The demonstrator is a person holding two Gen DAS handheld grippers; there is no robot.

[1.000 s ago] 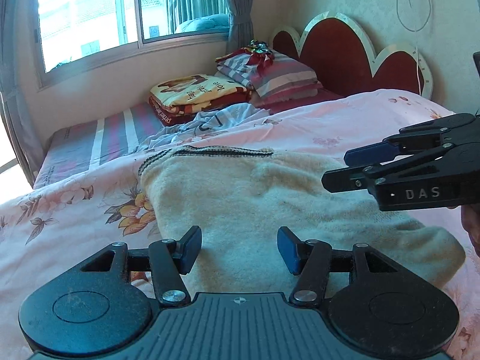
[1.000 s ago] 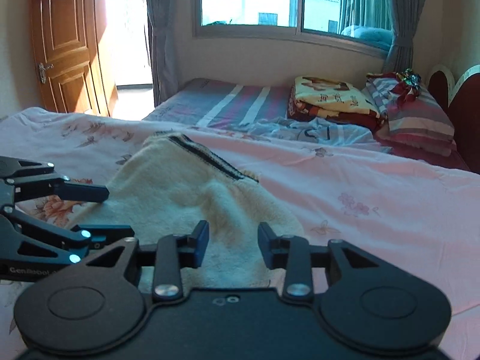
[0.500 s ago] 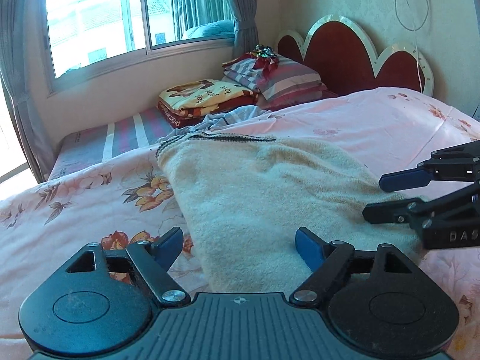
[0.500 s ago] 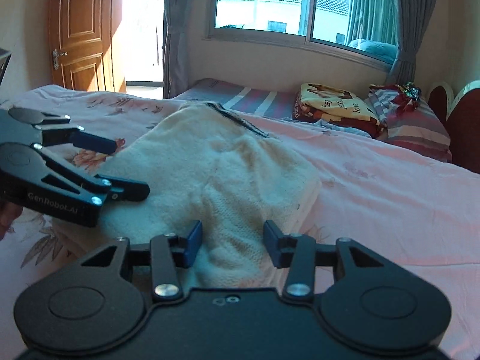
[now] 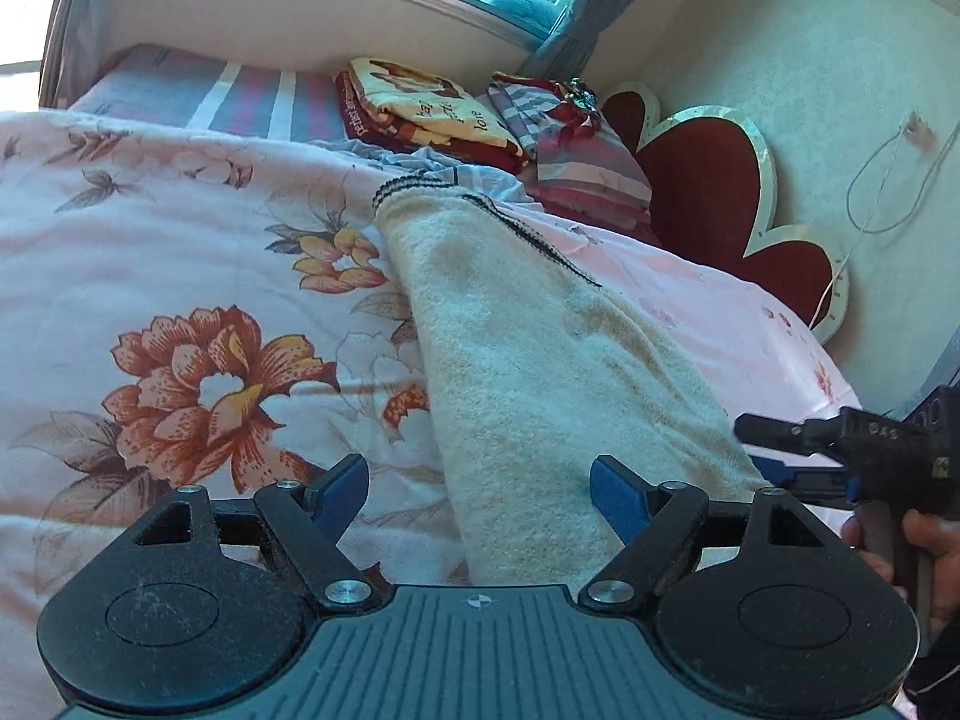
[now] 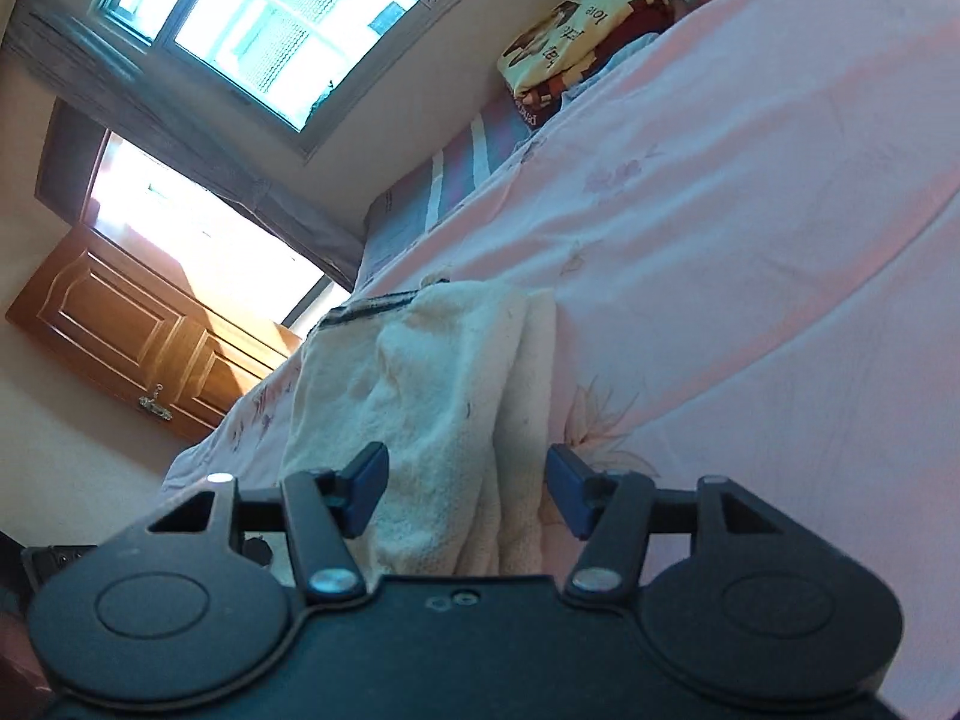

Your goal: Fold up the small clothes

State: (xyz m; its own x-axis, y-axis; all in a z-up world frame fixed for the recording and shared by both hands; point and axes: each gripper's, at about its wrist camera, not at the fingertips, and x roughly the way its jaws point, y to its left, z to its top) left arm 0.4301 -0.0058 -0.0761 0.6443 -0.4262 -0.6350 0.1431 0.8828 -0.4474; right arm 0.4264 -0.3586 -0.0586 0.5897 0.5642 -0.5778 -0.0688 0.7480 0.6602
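Note:
A cream fleece garment [image 5: 540,348] with a dark knitted hem lies lengthwise on the pink floral bedspread [image 5: 180,276]. My left gripper [image 5: 480,495] is open, its blue pads either side of the garment's near end. My right gripper [image 6: 465,489] is open too, tilted sideways, astride the garment's near edge [image 6: 444,396]. The right gripper also shows in the left wrist view [image 5: 798,456], low at the garment's right corner, held by a hand.
Folded blankets [image 5: 432,108] and striped pillows [image 5: 576,144] are stacked by the red headboard [image 5: 708,180]. A window [image 6: 270,18] and wooden door [image 6: 138,324] lie beyond the bed. A cord hangs on the wall [image 5: 894,180].
Both grippers have dropped low to the garment's near end and opened wider. The right gripper has rolled sideways. The garment now looks narrower, folded lengthwise.

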